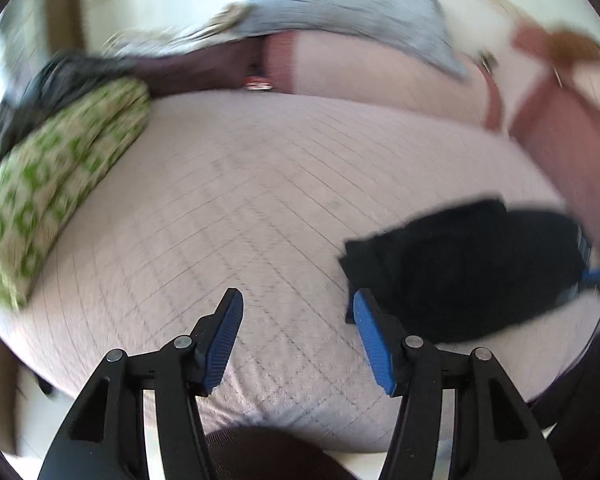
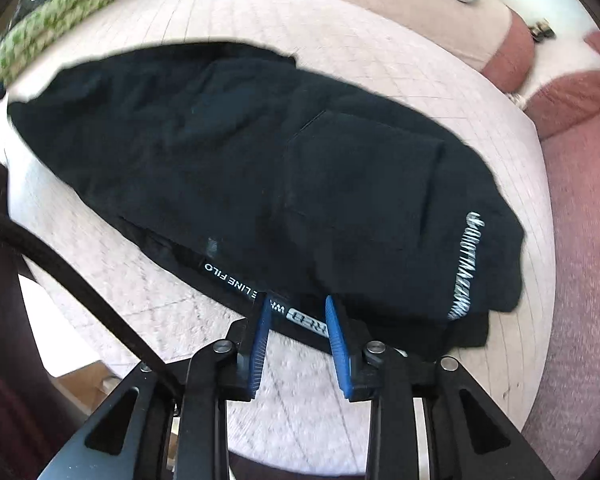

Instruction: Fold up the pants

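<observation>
Here, black pants (image 2: 260,176) lie folded on the quilted mattress (image 1: 236,184), the right gripper (image 2: 298,312) parted astride their near waistband, the left gripper (image 1: 296,312) open and empty beside them; a snagging pad could undo the fold.

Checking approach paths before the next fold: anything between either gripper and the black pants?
Nothing visible. The right gripper is open with the pants' printed waistband edge between its pads. The left gripper is open over bare quilted cover; the pants lie just to its right. The green patterned pillow sits far off.
</observation>
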The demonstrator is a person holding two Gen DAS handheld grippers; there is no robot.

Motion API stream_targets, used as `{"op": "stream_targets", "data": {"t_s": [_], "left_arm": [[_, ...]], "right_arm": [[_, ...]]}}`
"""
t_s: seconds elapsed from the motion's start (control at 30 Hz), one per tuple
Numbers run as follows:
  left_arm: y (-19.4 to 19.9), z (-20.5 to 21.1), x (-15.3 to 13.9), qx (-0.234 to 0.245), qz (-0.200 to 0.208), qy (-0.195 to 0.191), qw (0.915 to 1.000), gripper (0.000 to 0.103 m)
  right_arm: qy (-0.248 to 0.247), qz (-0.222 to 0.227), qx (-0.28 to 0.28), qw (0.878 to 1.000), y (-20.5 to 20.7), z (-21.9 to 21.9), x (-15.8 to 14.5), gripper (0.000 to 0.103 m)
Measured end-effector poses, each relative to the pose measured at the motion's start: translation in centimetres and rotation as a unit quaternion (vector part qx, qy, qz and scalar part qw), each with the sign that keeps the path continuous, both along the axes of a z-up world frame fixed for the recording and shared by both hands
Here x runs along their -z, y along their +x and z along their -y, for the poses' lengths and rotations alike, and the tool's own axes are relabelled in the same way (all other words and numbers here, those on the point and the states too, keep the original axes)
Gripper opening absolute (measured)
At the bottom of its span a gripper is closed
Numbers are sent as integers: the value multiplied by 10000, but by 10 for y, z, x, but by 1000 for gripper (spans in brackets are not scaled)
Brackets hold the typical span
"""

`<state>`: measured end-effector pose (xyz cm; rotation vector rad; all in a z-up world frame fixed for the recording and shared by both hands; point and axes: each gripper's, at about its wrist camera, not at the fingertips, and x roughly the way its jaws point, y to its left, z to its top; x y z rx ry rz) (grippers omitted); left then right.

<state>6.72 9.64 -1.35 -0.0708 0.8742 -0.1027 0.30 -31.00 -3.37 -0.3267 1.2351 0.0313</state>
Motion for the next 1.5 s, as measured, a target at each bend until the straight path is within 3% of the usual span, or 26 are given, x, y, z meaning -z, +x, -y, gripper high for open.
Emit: {"op": "stream_targets", "data": {"t_s": [0.07, 0.2, 0.37, 0.47, 0.53, 0.67, 0.83, 0.87, 0.9, 0.93, 1.03, 1.17, 1.33, 1.5], "left_arm": [[4, -11, -3, -183, -5, -544, 9983, 57], [20, -1, 11, -330, -150, -1624, 9861, 57], [36, 28, 53, -685, -726, -1891, 9769, 56], [31, 31, 75, -811, -866, -2237, 9674, 41], [26, 31, 83, -873, -820, -2355, 9645, 39], [20, 26, 88, -924, -658, -2525, 9609, 37], [15, 20, 92, -874, -566, -2617, 9595, 37], [14, 20, 92, -869, -552, -2626, 9594, 37], [12, 18, 92, -877, -537, -2642, 9590, 36], [12, 18, 92, -883, -532, -2662, 9584, 34], [12, 14, 89, -901, -516, -2729, 9564, 32], [23, 13, 80, -914, -464, -2473, 9635, 32], [22, 12, 88, -967, -525, -2382, 9650, 33], [4, 6, 82, -974, -267, -2400, 9655, 45]], "right_arm": [[245, 216, -44, 9995, 1, -7, -18, 31], [1067, 585, -390, 9918, 22, -45, -40, 31], [1786, 609, -1005, 9769, 66, -121, -31, 31], [2166, 444, -1385, 9654, 101, -169, -23, 31], [2273, 233, -1634, 9597, 124, -203, -15, 31], [2021, -215, -2107, 9562, 152, -268, 15, 31], [1167, -540, -2535, 9587, 163, -313, 55, 41], [1020, -535, -2593, 9589, 165, -316, 59, 38], [854, -485, -2635, 9596, 162, -316, 62, 11], [692, -437, -2651, 9607, 159, -317, 62, 10], [683, -234, -2658, 9613, 157, -320, 52, 10], [694, -27, -2367, 9691, 174, -323, 40, 10], [710, -260, -1986, 9771, 199, -326, 62, 11], [954, -227, -1641, 9816, 207, -326, 74, 26]]}}
